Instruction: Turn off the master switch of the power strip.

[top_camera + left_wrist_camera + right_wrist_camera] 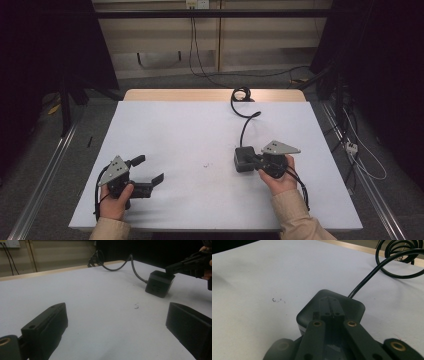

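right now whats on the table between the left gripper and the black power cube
Bare white table apart from a small dark scuff mark, seen in the left gripper view between the left gripper and the black power cube.

The high view looks forward and down from above the person's side, taking in the whole bench. The left gripper view sits low at 7 o'clock, facing toward 2 o'clock across the bench. The right gripper view looks closely down at the black box from 4 o'clock. All three share the box and its cable.
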A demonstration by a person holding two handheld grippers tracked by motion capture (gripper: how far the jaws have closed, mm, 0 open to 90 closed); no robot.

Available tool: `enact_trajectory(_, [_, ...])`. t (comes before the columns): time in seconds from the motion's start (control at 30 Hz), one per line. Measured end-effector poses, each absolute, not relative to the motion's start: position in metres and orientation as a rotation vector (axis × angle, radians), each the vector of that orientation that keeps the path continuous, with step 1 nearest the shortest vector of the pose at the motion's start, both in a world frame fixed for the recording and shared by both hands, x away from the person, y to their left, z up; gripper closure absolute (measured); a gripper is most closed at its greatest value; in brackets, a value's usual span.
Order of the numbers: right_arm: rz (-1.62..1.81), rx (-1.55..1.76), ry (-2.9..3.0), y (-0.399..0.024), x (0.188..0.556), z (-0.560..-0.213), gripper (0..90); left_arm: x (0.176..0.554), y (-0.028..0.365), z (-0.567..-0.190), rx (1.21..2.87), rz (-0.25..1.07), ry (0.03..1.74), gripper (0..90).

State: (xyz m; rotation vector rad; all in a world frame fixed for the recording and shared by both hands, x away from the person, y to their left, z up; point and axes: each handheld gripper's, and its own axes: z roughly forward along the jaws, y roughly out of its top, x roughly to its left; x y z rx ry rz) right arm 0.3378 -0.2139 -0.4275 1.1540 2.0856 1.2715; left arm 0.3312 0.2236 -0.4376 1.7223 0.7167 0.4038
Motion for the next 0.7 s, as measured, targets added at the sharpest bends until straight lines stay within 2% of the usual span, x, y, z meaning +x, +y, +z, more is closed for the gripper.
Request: enact_trajectory(0.7, [1.261, 1.144, 2.087, -0.2129, 0.3371, -0.4281, 90.0, 0.3306, 0.2231, -0.4374, 1.724, 0.404, 0.716, 3.6])
